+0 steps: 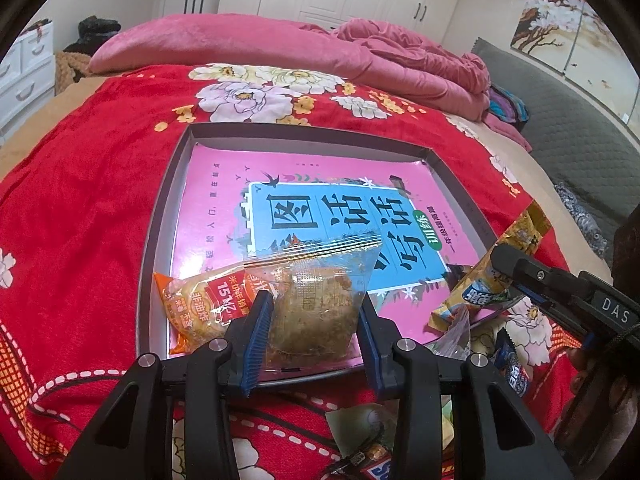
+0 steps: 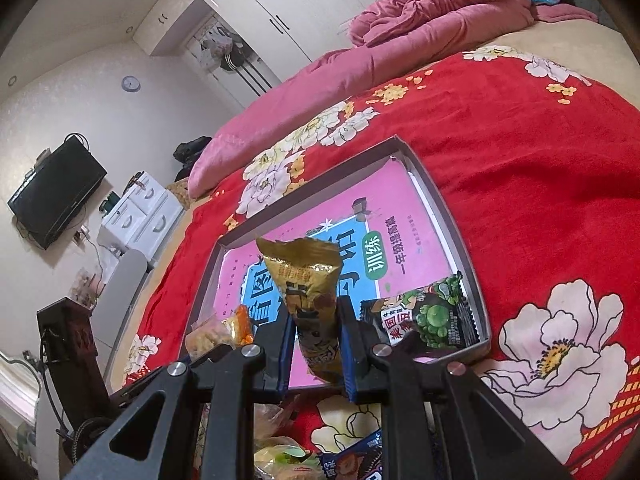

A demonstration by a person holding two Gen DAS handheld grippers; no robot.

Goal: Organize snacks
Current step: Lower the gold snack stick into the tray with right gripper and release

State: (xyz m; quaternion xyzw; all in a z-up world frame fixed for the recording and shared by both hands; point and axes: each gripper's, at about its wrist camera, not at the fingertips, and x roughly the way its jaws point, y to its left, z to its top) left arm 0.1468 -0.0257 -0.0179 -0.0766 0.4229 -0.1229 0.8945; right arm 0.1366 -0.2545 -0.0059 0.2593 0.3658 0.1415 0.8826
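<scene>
A grey tray (image 1: 160, 216) (image 2: 452, 208) lined with a pink book lies on the red flowered bedspread. My left gripper (image 1: 314, 320) is shut on a clear packet (image 1: 312, 300) holding a brown cake, low over the tray's near edge. Beside it at the left lies an orange-printed packet (image 1: 188, 308) (image 2: 240, 326). My right gripper (image 2: 316, 344) (image 1: 504, 260) is shut on a gold snack packet (image 2: 308, 280) (image 1: 516, 236), held tilted above the tray's near right part. A black packet with green peas (image 2: 432, 316) rests in the tray's near right corner.
Loose snacks lie on the bedspread in front of the tray, among them a blue packet (image 1: 512, 368) (image 2: 352, 460) and a pale green one (image 1: 368, 420). A pink quilt (image 1: 400, 52) is bunched at the far side. White drawers (image 2: 136, 220) and a TV (image 2: 56, 188) stand off the bed's left.
</scene>
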